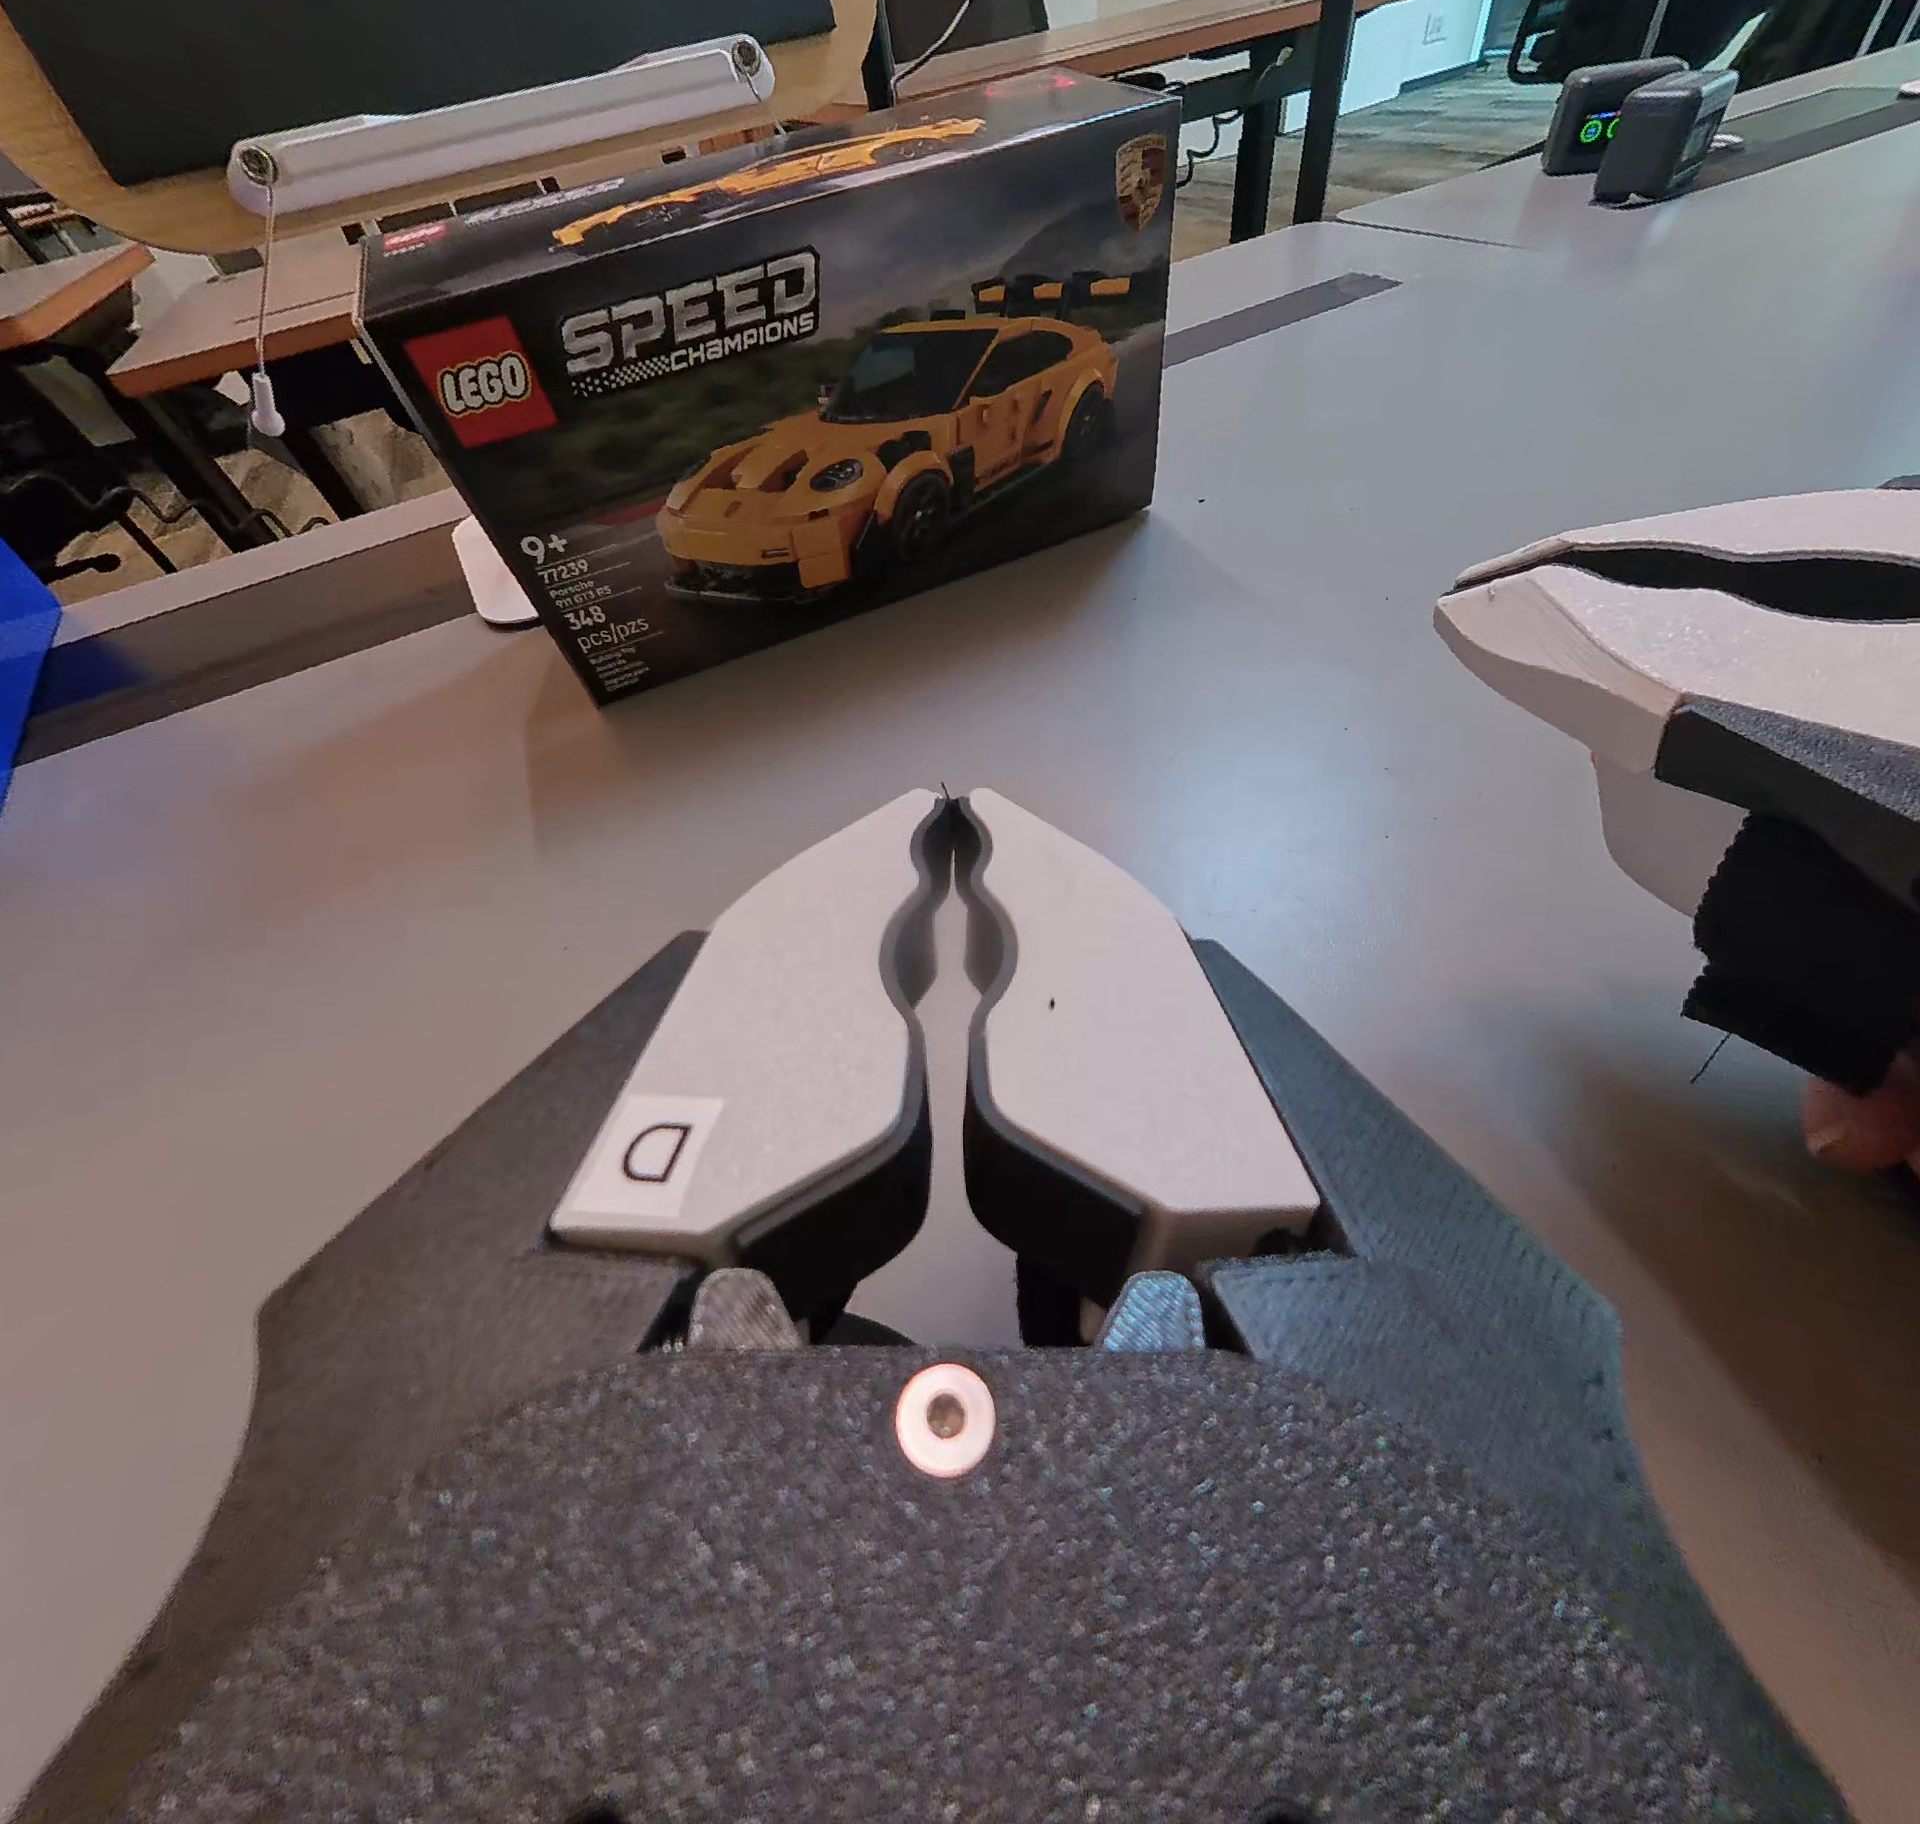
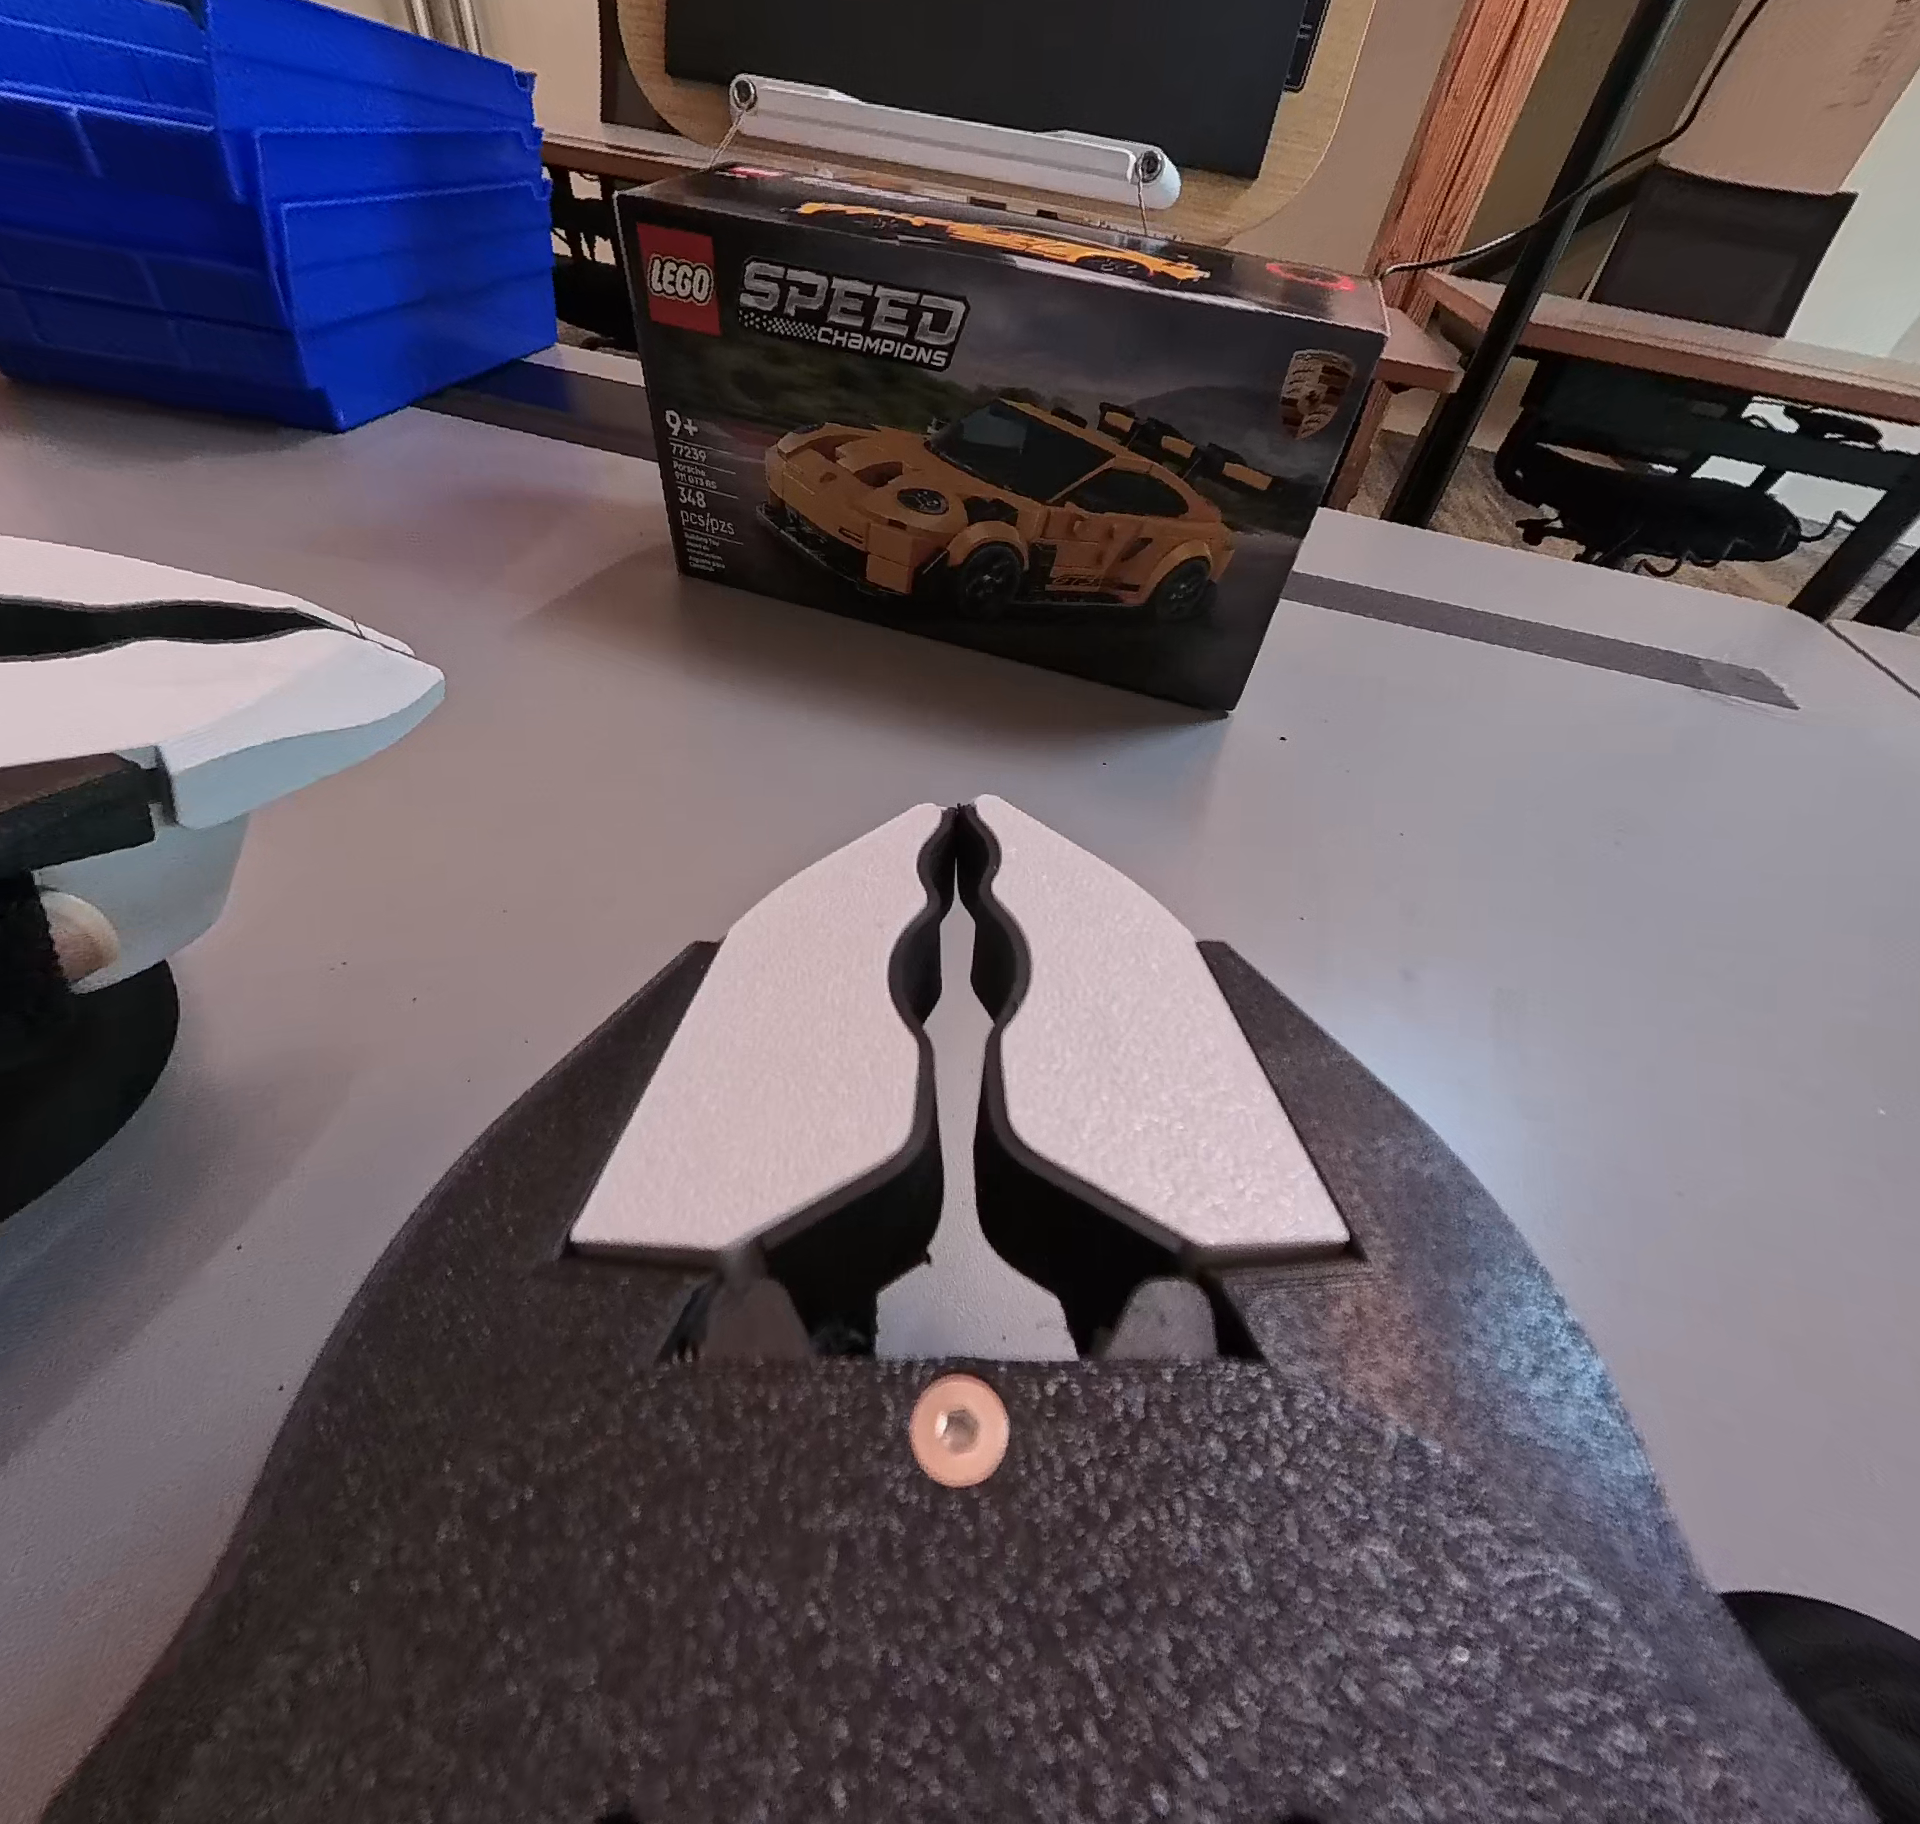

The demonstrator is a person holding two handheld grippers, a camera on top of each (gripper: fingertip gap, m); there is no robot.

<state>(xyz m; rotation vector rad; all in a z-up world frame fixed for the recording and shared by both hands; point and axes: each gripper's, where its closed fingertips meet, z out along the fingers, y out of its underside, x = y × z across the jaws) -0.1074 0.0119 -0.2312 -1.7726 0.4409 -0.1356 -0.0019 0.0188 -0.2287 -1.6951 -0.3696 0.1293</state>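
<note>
A dark toy building-set box [image 1: 769, 403] picturing a yellow sports car stands upright on its long edge on the grey worktop [image 1: 312, 943], printed front facing both tongs. The left tongs [image 1: 951, 803] and right tongs [image 2: 961, 813] hover apart from it, each pair closed together, gripping nothing. Stacked blue bins [image 2: 260, 216] sit left of the box.

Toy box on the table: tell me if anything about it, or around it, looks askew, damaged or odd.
Nothing stands out. The toy box stands upright on the grey table, its corners unbent and its top closed. The left gripper and right gripper sit short of it, jaws shut and empty. Blue bins sit stacked behind.
</note>
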